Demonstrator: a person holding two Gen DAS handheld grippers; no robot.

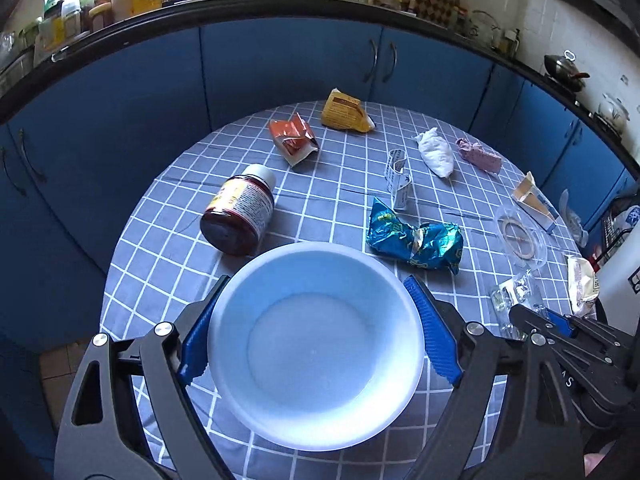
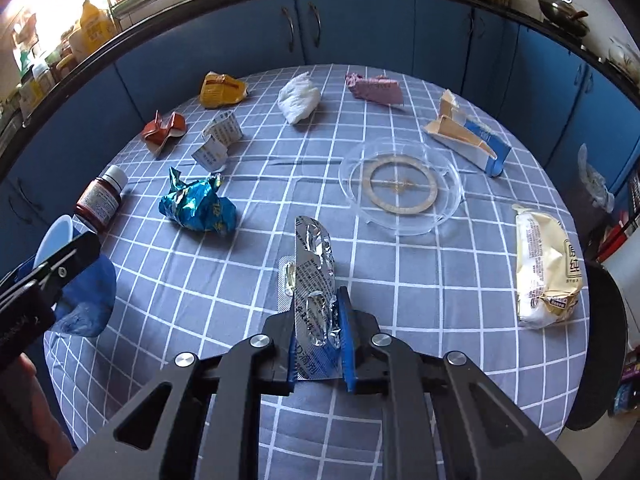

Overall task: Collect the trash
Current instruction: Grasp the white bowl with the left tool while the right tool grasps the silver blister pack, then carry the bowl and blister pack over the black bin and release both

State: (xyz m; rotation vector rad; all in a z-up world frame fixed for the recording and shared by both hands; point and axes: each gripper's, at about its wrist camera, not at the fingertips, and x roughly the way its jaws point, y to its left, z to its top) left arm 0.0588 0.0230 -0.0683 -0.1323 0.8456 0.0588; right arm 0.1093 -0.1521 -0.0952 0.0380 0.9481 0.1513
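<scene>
Silver foil marks the only piece picked up so far: the right tongs are clamped on a used blister pack, held above the counter. The left tongs grip a white bowl by its rim, and it is empty, so collecting seems barely begun. Lying loose are the blue wrapper, brown bottle, orange packet, yellow packet, white tissue, pink wrapper, folded leaflet, torn carton and cream pouch.
</scene>
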